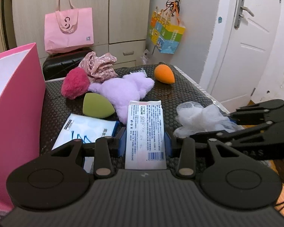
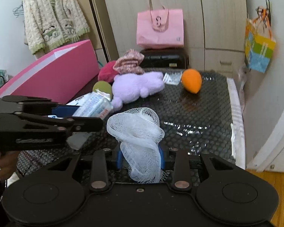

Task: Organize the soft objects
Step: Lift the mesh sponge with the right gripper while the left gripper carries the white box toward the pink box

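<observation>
I am clamping my left jaws on a flat white tissue packet printed with small text and a barcode [image 1: 144, 132], its long side running straight away from me between the blue pads. My right jaws are squeezing together on a bunched white mesh bath puff [image 2: 137, 132], which is bulging up and out above the pads. Both are sitting over the near edge of the black table with a honeycomb-patterned top [image 2: 198, 113].

Just beyond the packet, a second pale-blue packet of tissues [image 1: 85, 130] is lying flat on the table, and a green teardrop makeup sponge [image 1: 97, 106] is resting beside it. A fluffy lilac plush toy [image 1: 123, 90] is sprawling behind the sponge, touching a deep pink furry pom-pom [image 1: 74, 84] and a crumpled pink floral cloth [image 1: 99, 68]. An orange teardrop sponge [image 1: 164, 74] is sitting apart, toward the far right.

A tall bright pink open box [image 1: 15, 113] is standing at the table's left edge. Farther back, a pale pink tote bag [image 1: 69, 31] is resting on a black case [image 1: 60, 66].
</observation>
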